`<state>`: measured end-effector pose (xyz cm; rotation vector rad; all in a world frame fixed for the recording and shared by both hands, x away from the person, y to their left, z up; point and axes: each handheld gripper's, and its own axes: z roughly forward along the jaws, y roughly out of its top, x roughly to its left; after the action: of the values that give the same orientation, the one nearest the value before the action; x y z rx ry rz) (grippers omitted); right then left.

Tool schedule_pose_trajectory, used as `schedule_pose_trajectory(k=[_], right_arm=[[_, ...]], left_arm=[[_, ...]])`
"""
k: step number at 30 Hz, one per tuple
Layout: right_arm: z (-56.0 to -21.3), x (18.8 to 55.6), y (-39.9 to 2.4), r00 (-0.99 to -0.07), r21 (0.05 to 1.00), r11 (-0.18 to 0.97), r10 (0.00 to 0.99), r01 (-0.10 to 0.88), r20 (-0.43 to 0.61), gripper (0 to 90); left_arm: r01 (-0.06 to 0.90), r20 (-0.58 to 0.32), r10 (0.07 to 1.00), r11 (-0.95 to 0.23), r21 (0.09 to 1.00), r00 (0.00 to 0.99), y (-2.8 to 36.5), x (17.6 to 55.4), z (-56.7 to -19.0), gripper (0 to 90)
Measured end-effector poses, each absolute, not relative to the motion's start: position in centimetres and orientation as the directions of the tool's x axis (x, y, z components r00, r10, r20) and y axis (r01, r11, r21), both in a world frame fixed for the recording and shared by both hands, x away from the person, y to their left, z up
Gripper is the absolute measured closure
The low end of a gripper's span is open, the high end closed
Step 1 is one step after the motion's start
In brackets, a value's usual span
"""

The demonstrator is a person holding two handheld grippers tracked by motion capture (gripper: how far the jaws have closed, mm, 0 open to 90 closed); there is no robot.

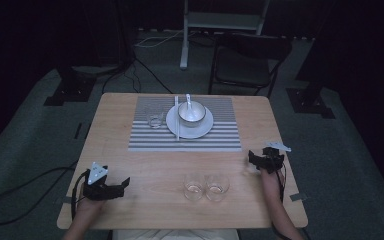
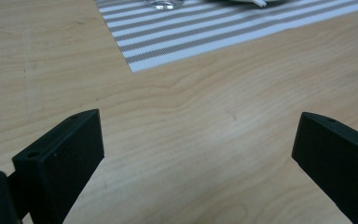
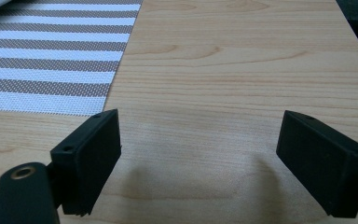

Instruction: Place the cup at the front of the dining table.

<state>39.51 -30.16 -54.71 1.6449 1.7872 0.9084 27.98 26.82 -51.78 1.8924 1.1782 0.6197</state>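
Glasses first: three clear ones total on the wooden table (image 1: 130,150). Two empty glasses (image 1: 206,187) sit side by side, touching or nearly so, at the lower middle of the high view, and a third glass (image 1: 155,119) stands on the striped placemat (image 1: 220,135) up in the middle of the frame, just left of the plate. One white plate (image 1: 202,129), one bowl (image 1: 192,113) on it with one spoon (image 1: 188,99) resting in it, and what looks like chopsticks (image 1: 177,120) lying across the plate's left side.

Two grippers, one per hand. Left gripper (image 1: 126,182) is at the lower left of the high view, jaws spread wide over bare wood, nothing between them. Right gripper (image 1: 250,156) is at the right side of the frame, jaws also wide apart and empty. Both sit well apart from the glass pair, which is between them. One black chair (image 1: 250,60) stands behind the table at the top.
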Motion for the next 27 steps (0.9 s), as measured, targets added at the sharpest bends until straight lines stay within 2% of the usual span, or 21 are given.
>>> schedule_pose_trajectory(k=[7, 27], right_arm=[[-54.7, 39.5, -30.2, -0.107, 0.779, 0.025, 0.993, 0.627, 0.054, 13.1], [-54.7, 39.5, -30.2, -0.108, 0.780, 0.023, 0.993, 0.625, 0.058, 13.1]], left_arm=[[0.503, -0.011, 0.891, -0.246, 0.829, 0.453, 27.1, 26.7, -51.8, 2.6], [0.500, -0.008, 0.919, -0.207, 0.841, 0.394, 30.3, 22.7, -52.7, 2.7]])
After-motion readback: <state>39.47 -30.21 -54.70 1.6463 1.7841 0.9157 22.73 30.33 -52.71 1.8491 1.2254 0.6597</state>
